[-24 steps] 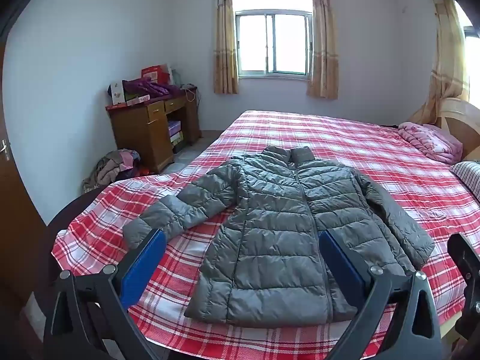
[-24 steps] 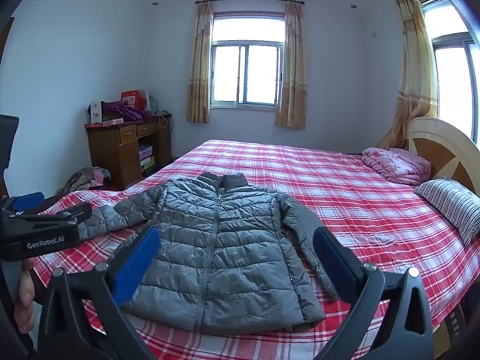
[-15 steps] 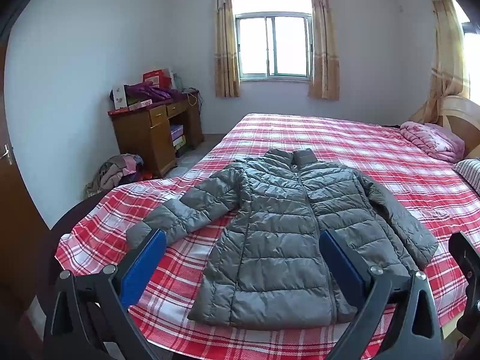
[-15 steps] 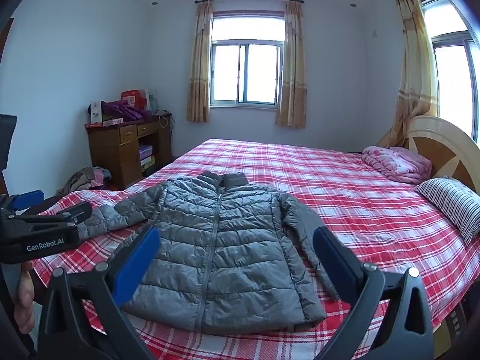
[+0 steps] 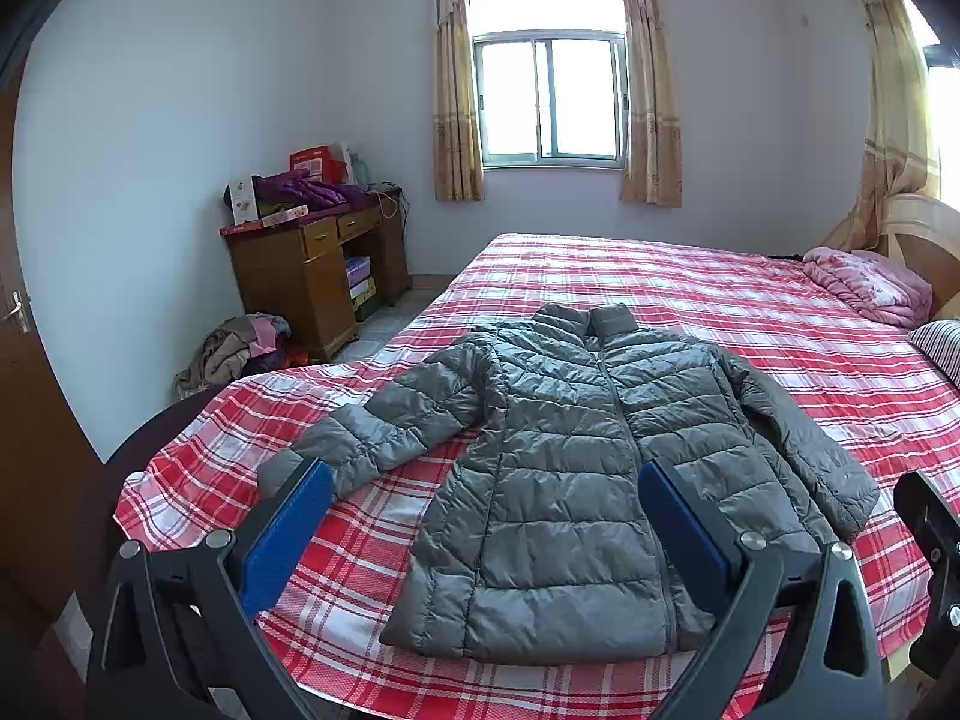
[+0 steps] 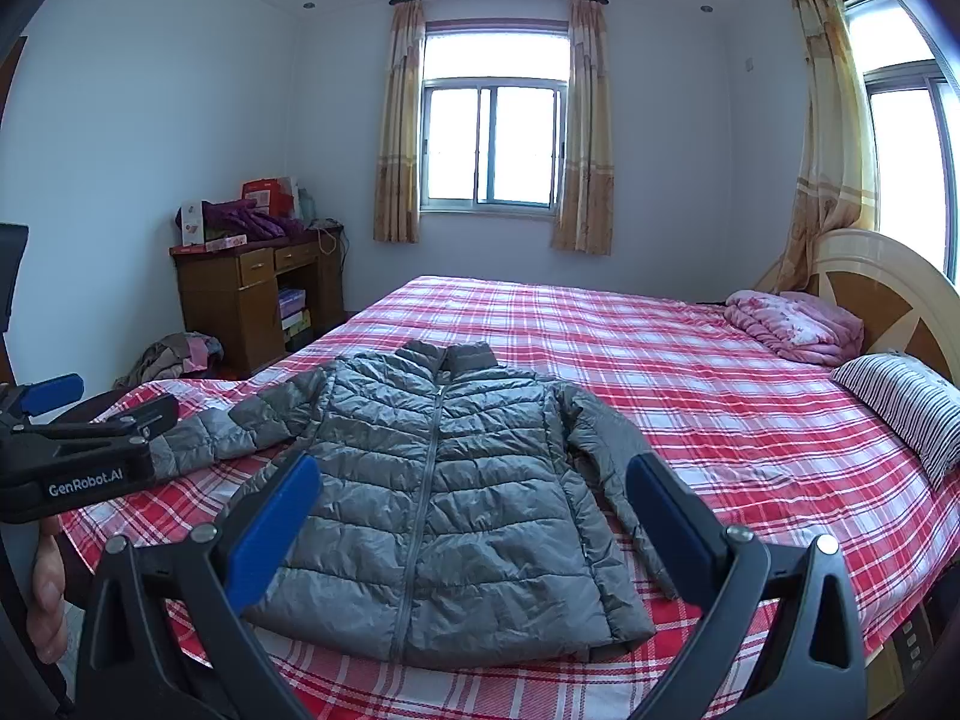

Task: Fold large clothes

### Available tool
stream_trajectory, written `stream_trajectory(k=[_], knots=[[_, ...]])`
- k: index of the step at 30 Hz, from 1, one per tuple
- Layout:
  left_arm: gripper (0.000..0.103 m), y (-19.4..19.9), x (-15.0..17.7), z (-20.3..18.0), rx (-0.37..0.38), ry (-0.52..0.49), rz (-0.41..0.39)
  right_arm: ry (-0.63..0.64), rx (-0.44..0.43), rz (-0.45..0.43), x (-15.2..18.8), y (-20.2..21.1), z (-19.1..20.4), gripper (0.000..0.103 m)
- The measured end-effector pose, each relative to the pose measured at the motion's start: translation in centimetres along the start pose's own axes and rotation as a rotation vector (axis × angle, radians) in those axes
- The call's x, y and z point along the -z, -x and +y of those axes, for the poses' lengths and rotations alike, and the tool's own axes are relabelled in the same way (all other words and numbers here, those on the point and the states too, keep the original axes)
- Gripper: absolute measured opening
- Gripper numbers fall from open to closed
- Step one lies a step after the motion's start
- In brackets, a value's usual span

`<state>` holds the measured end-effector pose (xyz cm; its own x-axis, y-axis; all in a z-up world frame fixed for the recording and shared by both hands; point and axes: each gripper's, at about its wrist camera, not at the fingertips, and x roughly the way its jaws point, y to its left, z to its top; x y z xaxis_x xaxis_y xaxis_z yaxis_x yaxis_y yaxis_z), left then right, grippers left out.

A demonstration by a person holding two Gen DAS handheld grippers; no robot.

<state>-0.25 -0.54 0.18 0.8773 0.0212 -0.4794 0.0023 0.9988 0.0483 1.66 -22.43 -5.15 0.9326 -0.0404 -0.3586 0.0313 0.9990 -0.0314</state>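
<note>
- Both the left gripper (image 5: 485,516) and the right gripper (image 6: 474,507) are spread wide, empty; the jacket (image 5: 564,456) lies flat ahead of them on the bed (image 5: 750,312).
- Risk: slick puffy fabric — a shallow pinch could slip, and the sleeve (image 5: 384,426) beyond the left gripper may drag crooked.

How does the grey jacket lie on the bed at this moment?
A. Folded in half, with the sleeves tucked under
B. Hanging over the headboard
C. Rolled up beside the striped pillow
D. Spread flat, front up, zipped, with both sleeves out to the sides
D: the jacket lies flat on the checked bed with its zip closed up the middle and one sleeve out on each side, not yet folded.
</note>
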Motion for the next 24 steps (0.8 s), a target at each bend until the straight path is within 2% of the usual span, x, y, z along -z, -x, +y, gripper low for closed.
stream_trajectory(k=[24], knots=[[0.102,0.12,-0.24,0.16,-0.002,0.001,-0.013,-0.002,0.0,0.003,0.28,-0.13,-0.16,0.103]])
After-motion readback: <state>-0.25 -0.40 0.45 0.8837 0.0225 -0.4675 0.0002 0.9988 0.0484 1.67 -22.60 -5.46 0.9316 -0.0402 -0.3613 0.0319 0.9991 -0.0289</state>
